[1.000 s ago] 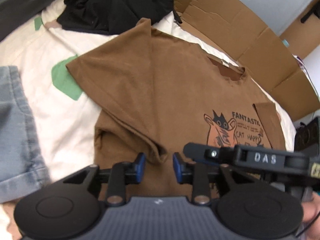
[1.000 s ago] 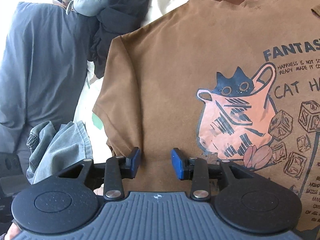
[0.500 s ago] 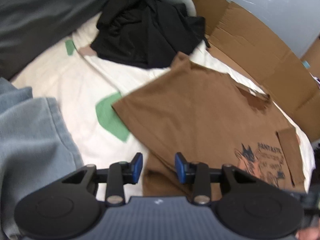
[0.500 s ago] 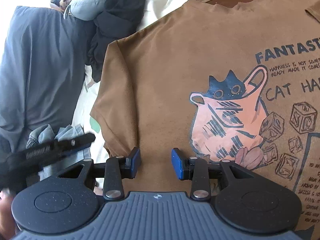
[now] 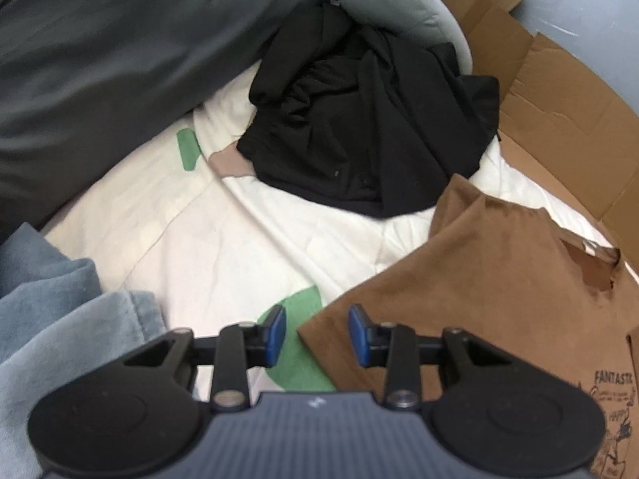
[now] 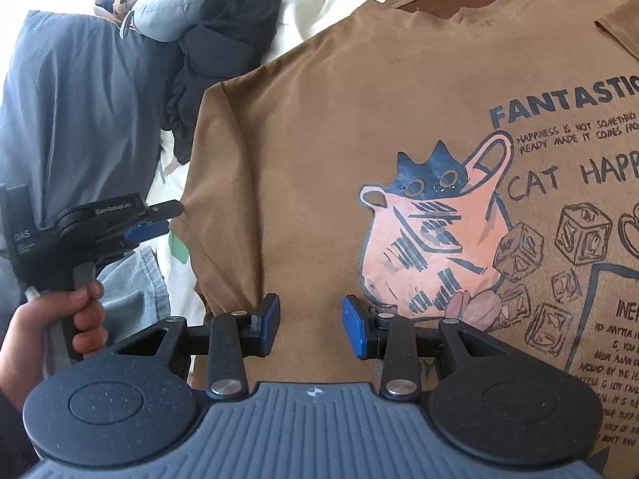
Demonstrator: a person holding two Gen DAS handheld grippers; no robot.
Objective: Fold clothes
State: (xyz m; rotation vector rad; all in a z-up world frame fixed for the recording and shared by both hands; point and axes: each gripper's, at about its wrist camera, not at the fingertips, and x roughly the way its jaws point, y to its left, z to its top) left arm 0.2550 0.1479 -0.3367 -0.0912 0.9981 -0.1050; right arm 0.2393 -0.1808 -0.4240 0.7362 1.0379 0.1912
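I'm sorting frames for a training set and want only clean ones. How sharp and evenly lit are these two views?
Left wrist view: soft with motion blur, the black clothes and brown T-shirt smeared, fisheye bending the cardboard edges. Right wrist view: sharper, the T-shirt's print legible, though the top left corner is blown out white and the edges bow.

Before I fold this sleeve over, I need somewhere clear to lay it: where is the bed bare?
Bare white sheet lies between the brown T-shirt, black pile and blue denim. Crowded toward the cardboard.
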